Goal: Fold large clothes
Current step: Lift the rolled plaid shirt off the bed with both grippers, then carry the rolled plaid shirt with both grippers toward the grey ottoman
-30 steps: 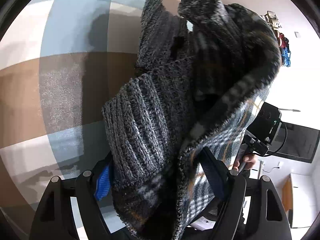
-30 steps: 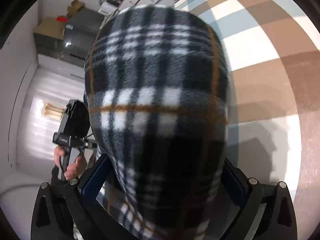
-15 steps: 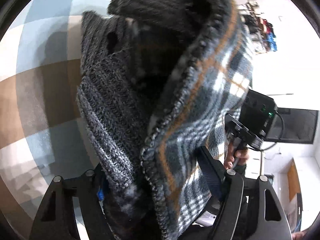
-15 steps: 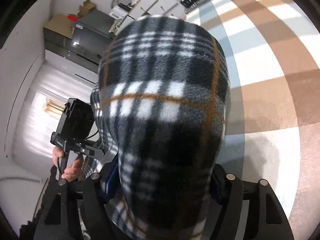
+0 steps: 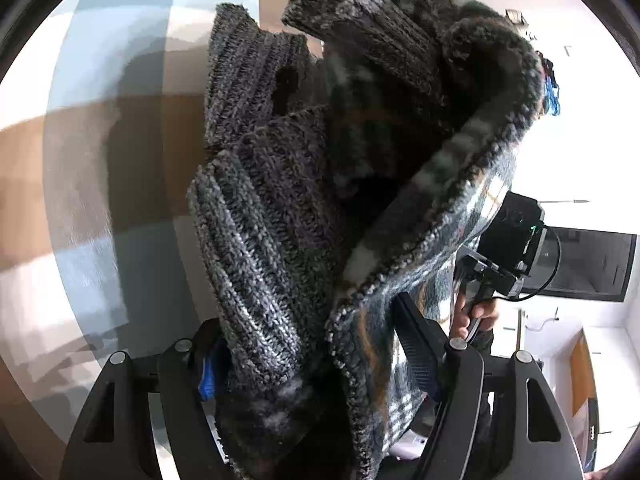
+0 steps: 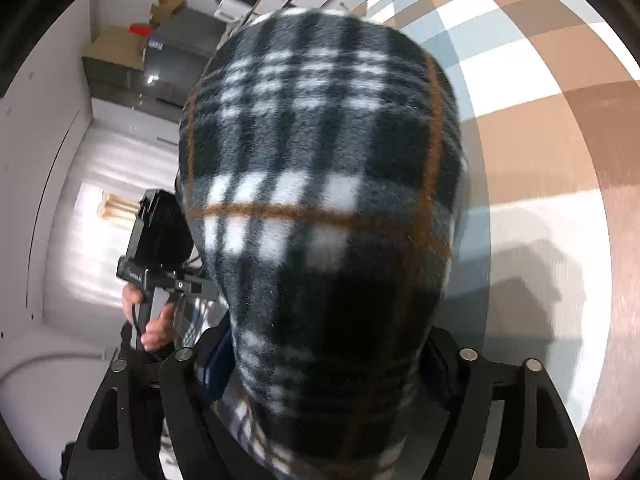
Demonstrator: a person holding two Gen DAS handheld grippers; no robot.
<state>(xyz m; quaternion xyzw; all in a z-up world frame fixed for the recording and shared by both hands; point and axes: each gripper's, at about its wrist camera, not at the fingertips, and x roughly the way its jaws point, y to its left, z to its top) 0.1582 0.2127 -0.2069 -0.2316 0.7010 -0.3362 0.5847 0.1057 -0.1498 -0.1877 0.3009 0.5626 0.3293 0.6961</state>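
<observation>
A large plaid fleece garment (image 6: 320, 208), black, white and grey with orange lines, has grey ribbed knit trim (image 5: 256, 248). My left gripper (image 5: 320, 364) is shut on a bunch of knit trim and fleece edge, held up in the air. My right gripper (image 6: 328, 364) is shut on a fold of the plaid fleece, which drapes over its fingers and hides the tips. Each view shows the other hand-held gripper beside the cloth: the right one in the left wrist view (image 5: 504, 248), the left one in the right wrist view (image 6: 160, 248).
A checked carpet of brown, blue and white squares (image 6: 540, 120) (image 5: 80, 160) lies below. Grey cabinets and cardboard boxes (image 6: 132, 56) stand by the wall. A dark screen (image 5: 584, 264) and white furniture sit at the right of the left wrist view.
Both grippers keep their hold on the garment. The cloth has swung and shifted in both views, and the bunch in the left gripper has turned, showing more knit trim.
</observation>
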